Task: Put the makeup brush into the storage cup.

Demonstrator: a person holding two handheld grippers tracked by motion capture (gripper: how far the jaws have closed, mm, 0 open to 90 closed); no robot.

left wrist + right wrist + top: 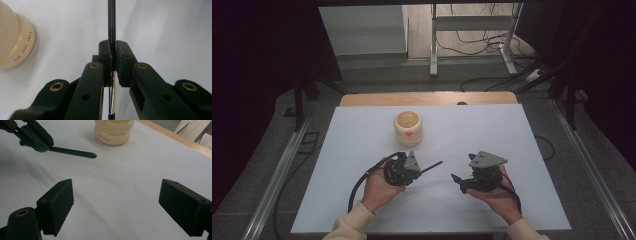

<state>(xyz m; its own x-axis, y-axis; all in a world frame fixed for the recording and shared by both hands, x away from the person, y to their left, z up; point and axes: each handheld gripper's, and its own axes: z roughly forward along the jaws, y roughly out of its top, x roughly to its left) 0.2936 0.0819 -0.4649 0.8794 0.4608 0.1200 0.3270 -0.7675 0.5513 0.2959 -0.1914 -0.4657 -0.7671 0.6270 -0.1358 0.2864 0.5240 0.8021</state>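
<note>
With the left gripper (pixel 421 169) fingers clamped on a thin pen (pixel 432 166) and the right gripper (pixel 113 207) fingers wide, the pen may pivot and miss the cream pot (pixel 408 128).

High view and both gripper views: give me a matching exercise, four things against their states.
1 left gripper
2 right gripper
3 black pen
4 cream pot

a jaws wide apart, nothing between
b stands at the far side of the white table
c shut on a slim rod
d sticks out past closed jaws

Pairs: 1-c, 2-a, 3-d, 4-b
</note>
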